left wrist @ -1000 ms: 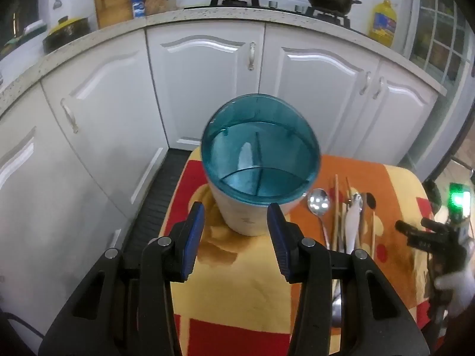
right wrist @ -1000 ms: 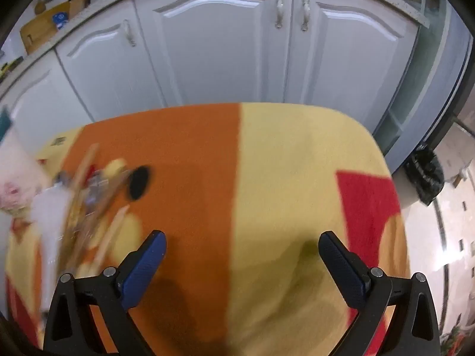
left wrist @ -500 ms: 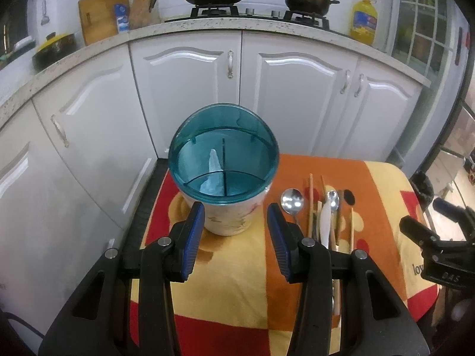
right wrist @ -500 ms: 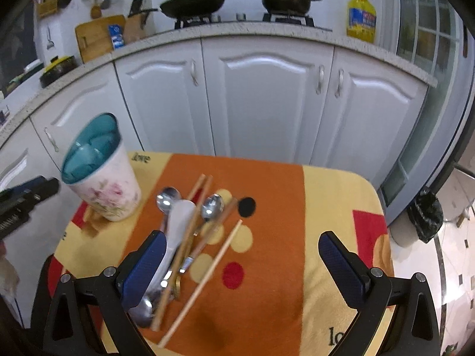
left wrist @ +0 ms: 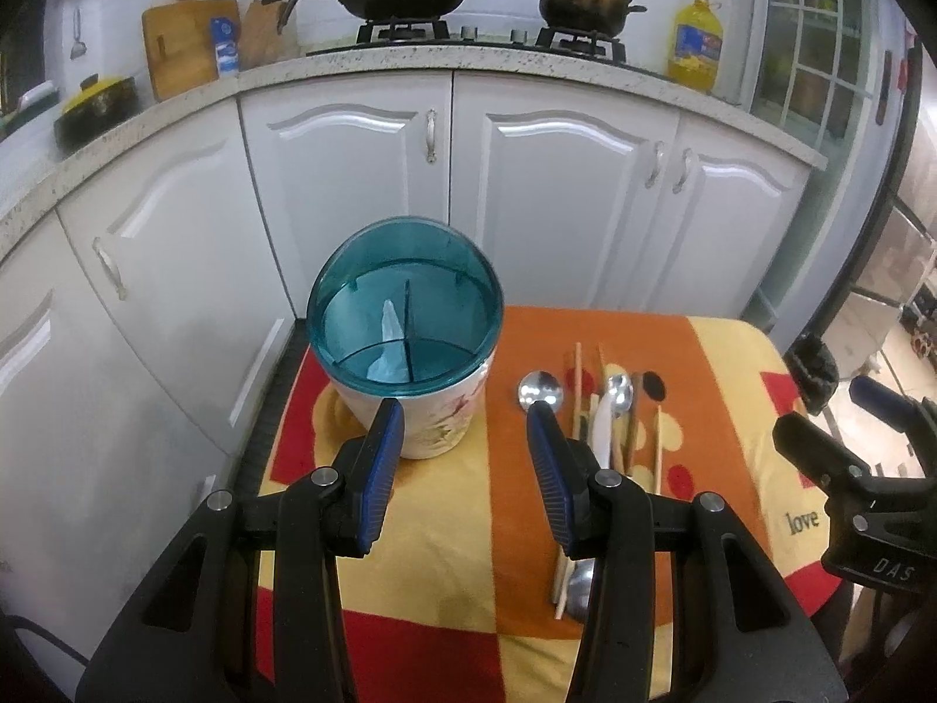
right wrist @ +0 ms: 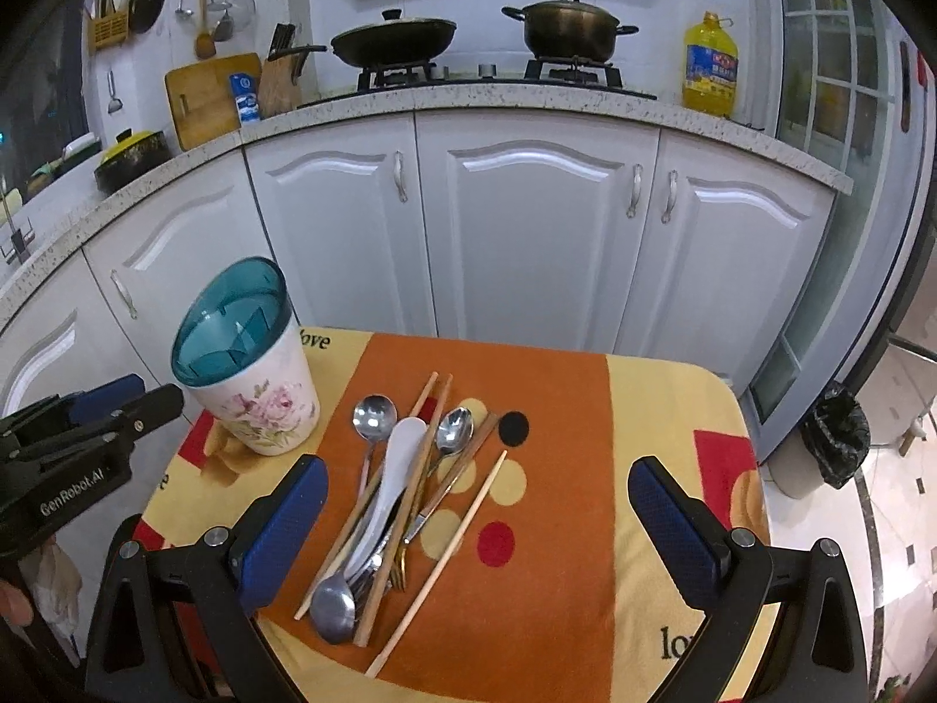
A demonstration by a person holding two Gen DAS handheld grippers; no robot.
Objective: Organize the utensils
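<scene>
A white flowered utensil holder (right wrist: pixel 257 404) with a teal divided insert (left wrist: pixel 405 331) stands at the table's back left. A pile of utensils lies right of it: metal spoons (right wrist: pixel 375 413), a white ceramic spoon (right wrist: pixel 395 466), wooden chopsticks (right wrist: pixel 439 562) and a fork, partly buried. The pile also shows in the left wrist view (left wrist: pixel 609 410). My left gripper (left wrist: pixel 465 471) is open and empty, just in front of the holder. My right gripper (right wrist: pixel 477 524) is wide open and empty above the pile.
A small table with an orange, yellow and red cloth (right wrist: pixel 562 386) stands before white kitchen cabinets (right wrist: pixel 527 222). A black bin (right wrist: pixel 834 436) sits on the floor at right. Pans, an oil bottle and boards sit on the far counter.
Both grippers have pulled back and up from the table. The holder now looks smaller and farther in the left view; the right view now takes in the whole pile.
</scene>
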